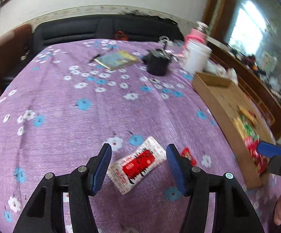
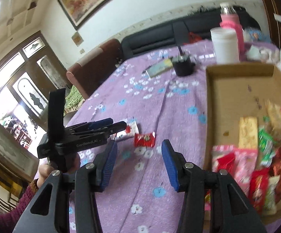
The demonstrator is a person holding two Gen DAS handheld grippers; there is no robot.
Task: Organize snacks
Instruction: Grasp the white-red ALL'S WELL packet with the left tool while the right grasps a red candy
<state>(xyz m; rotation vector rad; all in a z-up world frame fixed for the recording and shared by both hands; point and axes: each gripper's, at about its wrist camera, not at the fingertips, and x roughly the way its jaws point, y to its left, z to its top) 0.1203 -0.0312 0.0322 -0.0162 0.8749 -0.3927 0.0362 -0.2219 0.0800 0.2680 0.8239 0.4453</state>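
Observation:
A white packet with a red label (image 1: 138, 165) lies flat on the purple flowered cloth, between the fingers of my left gripper (image 1: 139, 167). That gripper is open and its blue pads stand clear of the packet on both sides. A small red candy (image 1: 188, 155) lies just right of it, partly hidden behind the right finger. In the right wrist view my right gripper (image 2: 139, 165) is open and empty, hanging above the cloth short of the red candy (image 2: 144, 139). Beyond the candy are the white packet (image 2: 128, 131) and the left gripper (image 2: 119, 124). The cardboard box (image 2: 237, 68) on the right holds several snack packets.
At the far end of the table stand a white tub (image 1: 196, 58), a pink bottle (image 1: 195, 35), a black cup (image 1: 158, 66) and a book (image 1: 117, 59). The cardboard box (image 1: 210, 89) runs along the right edge, with a finger of my right gripper (image 1: 269, 149) above it. A black sofa (image 1: 101, 27) stands behind.

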